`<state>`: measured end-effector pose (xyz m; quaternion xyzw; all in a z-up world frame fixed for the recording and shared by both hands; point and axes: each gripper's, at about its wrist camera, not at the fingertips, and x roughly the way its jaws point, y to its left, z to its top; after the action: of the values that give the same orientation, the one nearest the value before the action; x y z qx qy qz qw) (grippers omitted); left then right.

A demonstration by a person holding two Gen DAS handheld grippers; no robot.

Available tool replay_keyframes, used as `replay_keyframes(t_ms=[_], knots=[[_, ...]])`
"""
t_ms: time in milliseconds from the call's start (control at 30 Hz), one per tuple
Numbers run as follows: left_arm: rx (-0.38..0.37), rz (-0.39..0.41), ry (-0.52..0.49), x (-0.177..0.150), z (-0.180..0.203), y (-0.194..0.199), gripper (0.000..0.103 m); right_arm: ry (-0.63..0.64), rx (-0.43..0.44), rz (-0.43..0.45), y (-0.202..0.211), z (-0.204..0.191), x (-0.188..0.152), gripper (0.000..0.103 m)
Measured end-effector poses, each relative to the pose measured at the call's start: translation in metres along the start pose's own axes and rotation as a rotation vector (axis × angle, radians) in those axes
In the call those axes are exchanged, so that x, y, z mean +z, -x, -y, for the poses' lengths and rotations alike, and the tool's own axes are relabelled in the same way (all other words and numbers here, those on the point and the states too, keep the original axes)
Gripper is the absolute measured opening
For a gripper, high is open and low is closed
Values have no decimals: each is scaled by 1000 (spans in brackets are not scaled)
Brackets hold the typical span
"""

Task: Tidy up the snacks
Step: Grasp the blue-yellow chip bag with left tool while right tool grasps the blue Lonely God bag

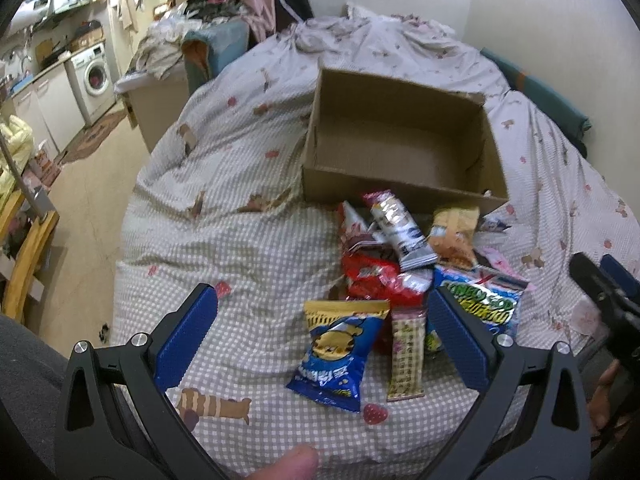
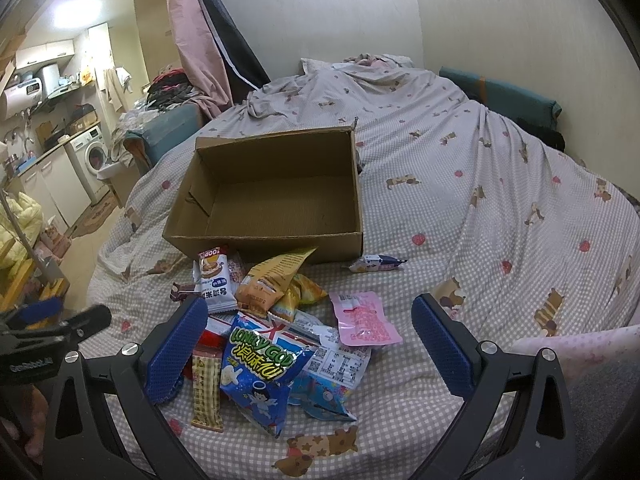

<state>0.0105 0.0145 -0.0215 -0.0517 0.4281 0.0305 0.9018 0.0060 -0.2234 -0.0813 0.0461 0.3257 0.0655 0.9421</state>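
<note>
On the checked bed (image 1: 248, 240), the blue-and-yellow foil snack bag (image 1: 340, 354) lies at twelve o'clock between the left gripper's (image 1: 324, 334) spread, empty fingers; right gripper (image 2: 306, 346) likewise gapes over the blue puffed-snack bag (image 2: 260, 376); the empty brown cardboard box (image 1: 400, 140) waits beyond.

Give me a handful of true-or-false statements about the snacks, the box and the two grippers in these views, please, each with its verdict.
1. The cardboard box is empty. True.
2. The left gripper is shut on a snack. False: its jaws stand open over the blue and yellow snack bag, holding nothing.
3. The snack pile lies on the bed in front of the box. True.
4. The pink packet is inside the box. False: it lies on the checked bedspread.
5. The right gripper is open. True.
</note>
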Motion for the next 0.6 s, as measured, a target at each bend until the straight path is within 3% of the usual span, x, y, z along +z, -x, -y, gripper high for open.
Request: replay_keyframes(t_ms=[200,367,600], knots=[[89,-153,101,5,-28,-31,103,-101,21,-26,-2,19,-1,103],[55,-358,109,-2,-31,-70,103,-226,35,-90,-9,42,-1,103],[-1,-516,100,-16,-21,-112,95,-317,74,-206,-26,58,-4,103]])
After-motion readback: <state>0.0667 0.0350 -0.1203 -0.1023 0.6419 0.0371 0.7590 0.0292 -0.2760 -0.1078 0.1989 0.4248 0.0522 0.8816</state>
